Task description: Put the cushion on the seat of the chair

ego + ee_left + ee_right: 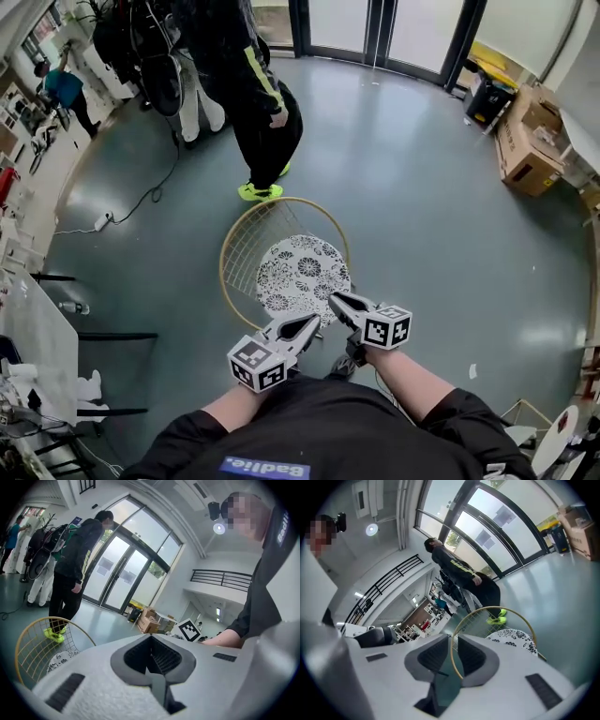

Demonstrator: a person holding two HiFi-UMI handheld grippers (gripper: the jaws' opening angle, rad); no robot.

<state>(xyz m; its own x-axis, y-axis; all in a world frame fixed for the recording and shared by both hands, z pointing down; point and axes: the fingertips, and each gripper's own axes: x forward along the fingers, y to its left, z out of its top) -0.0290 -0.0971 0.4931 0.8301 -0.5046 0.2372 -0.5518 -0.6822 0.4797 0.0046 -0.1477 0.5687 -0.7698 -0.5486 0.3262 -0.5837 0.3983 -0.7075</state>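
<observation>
Cushion (302,272) lies on chair (246,244) seat; placing looks done. Your left gripper (306,326) closed, empty; right gripper (339,301) slightly apart, empty. Just withdraw.

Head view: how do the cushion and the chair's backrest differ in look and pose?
The cushion is solid, white with black floral print; the backrest is an open gold wire grid. The cushion lies flat; the backrest stands upright behind it. Both are round.
</observation>
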